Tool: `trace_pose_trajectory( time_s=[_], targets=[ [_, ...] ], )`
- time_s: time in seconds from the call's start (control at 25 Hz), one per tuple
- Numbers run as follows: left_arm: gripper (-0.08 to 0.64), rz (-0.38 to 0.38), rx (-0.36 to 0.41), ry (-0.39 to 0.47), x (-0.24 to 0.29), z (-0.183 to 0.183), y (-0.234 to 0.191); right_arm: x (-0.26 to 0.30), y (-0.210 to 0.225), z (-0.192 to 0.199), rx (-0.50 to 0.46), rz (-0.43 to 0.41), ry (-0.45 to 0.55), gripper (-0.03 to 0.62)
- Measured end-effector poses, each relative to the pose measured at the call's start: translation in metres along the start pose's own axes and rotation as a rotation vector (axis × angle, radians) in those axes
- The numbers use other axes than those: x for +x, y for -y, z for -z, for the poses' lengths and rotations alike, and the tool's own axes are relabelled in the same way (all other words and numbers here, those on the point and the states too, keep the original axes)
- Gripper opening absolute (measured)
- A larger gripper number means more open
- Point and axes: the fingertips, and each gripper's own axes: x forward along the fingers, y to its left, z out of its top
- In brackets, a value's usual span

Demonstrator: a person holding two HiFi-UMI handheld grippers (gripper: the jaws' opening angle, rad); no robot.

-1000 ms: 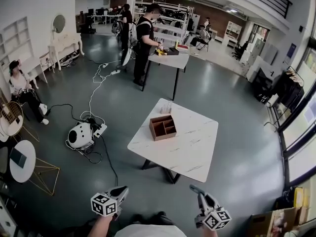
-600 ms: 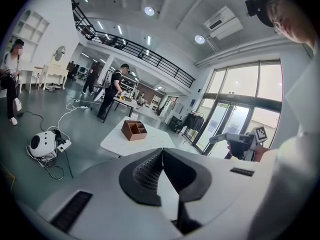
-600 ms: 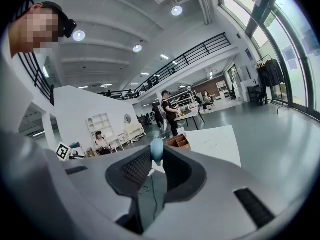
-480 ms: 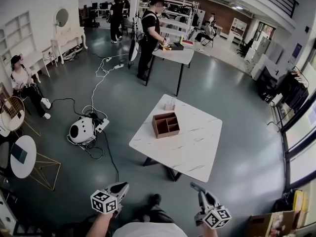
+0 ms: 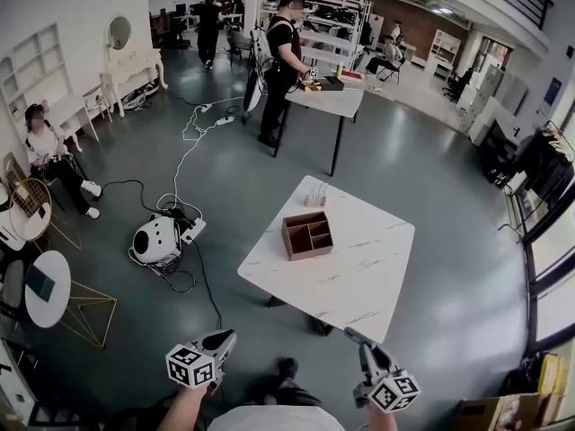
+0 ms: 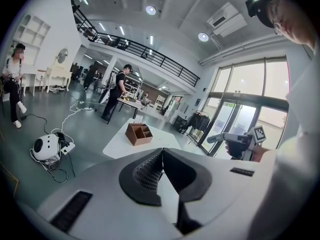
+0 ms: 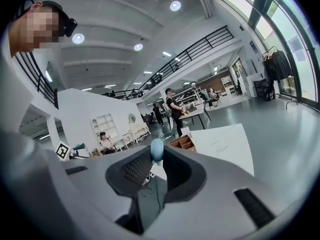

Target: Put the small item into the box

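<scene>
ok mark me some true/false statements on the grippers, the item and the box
1. The right gripper is clamped on a small blue item. True.
2. The left gripper is holding something too. False: its jaws are together with nothing between them.
3. The wooden box stands on the floor. False: it stands on the white table.
4. Both grippers are short of the table, not over it. True.
5. The box has a lid on it. False: it is open on top, with compartments showing.
</scene>
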Motion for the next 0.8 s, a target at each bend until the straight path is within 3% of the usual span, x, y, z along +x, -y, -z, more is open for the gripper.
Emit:
trace_pose_trajectory(
  time_s=[0.8],
  targets=[
    [0.014,-0.079,-0.017,-0.003,0.082,-0.049,-0.017,0.11,0.064,-0.05,0.012,-0.105,-0.032,0.08]
  ],
)
